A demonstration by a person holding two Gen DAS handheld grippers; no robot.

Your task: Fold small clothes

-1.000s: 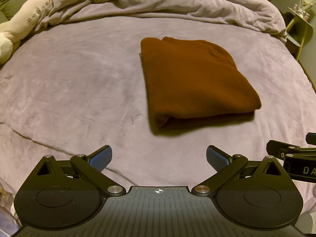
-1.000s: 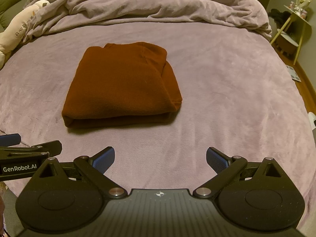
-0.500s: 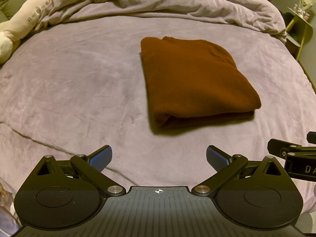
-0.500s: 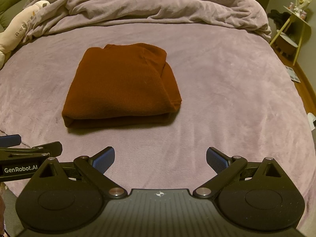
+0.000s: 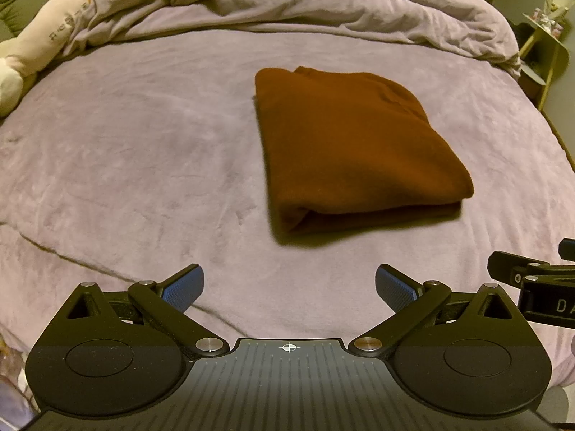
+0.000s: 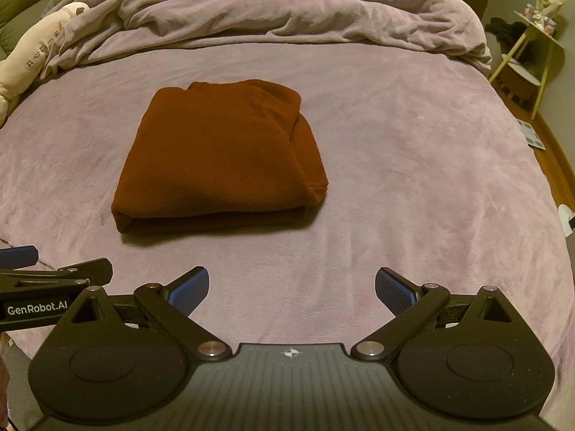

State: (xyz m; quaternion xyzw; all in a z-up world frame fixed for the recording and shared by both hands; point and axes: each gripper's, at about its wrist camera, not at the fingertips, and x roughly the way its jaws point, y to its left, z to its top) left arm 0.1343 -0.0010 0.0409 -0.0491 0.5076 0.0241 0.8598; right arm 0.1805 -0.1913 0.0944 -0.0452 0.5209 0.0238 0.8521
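A rust-brown garment (image 5: 355,143) lies folded into a thick rectangle on the lilac bed sheet (image 5: 143,165). It also shows in the right wrist view (image 6: 219,158), left of centre. My left gripper (image 5: 289,287) is open and empty, held back from the garment's near edge. My right gripper (image 6: 291,289) is open and empty, also short of the garment. Each gripper's side shows at the edge of the other's view: the right gripper (image 5: 539,287) and the left gripper (image 6: 43,287).
A rumpled lilac duvet (image 6: 287,10) is heaped across the far side of the bed. A cream plush toy (image 5: 46,36) lies at the far left. A small yellow-legged side table (image 6: 535,36) stands past the bed's right edge, over wooden floor (image 6: 553,151).
Both grippers have edged very slightly; the garment sits a little lower in the right wrist view. The garment has not moved, and both grippers stay open.
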